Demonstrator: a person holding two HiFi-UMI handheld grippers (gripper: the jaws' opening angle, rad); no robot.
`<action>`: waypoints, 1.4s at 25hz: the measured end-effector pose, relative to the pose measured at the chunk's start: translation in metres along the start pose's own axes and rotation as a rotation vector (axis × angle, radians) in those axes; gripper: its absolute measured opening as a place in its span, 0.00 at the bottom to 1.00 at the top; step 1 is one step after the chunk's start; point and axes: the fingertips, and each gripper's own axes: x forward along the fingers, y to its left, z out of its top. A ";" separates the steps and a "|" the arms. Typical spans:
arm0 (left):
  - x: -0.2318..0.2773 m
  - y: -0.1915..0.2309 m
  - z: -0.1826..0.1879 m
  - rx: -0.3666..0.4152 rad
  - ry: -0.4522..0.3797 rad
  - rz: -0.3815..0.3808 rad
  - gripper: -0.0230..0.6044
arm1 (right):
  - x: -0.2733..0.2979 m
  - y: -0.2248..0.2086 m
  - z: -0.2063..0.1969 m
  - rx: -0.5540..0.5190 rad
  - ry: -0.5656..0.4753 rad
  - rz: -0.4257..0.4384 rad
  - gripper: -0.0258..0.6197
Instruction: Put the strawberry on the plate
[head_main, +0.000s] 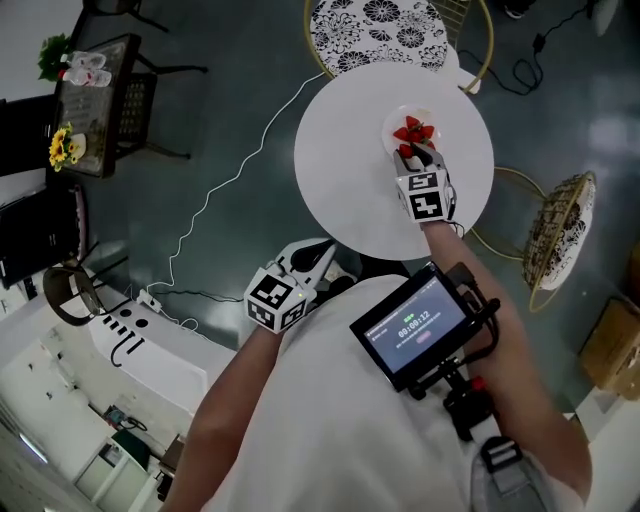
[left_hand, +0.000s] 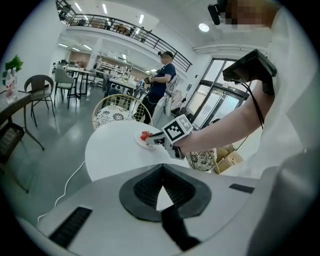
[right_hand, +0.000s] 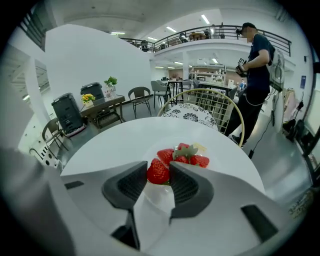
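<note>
Right gripper view: right hand-held gripper pinched a strawberry over the plate; opening low and gently seemed best. Left hand-held gripper was pressed together.

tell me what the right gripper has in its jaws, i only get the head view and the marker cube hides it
Observer: The right gripper is closed on one strawberry, a jaw against each side.
Operator: is it over the plate
Observer: Yes, above the near part of the plate, beside the other strawberries lying there. Touching or not, I can't tell.
Operator: and the left gripper
Observer: The left gripper is shut and empty, held back short of the table.
</note>
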 end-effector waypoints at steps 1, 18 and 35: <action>-0.001 0.004 0.000 -0.005 0.003 0.005 0.04 | 0.004 0.000 0.000 -0.003 -0.003 -0.017 0.26; -0.004 0.008 0.003 0.031 0.012 0.003 0.04 | 0.004 -0.003 -0.020 -0.011 0.010 -0.059 0.26; 0.004 0.007 0.020 0.084 0.004 -0.035 0.04 | -0.033 -0.015 -0.004 0.026 -0.073 -0.089 0.21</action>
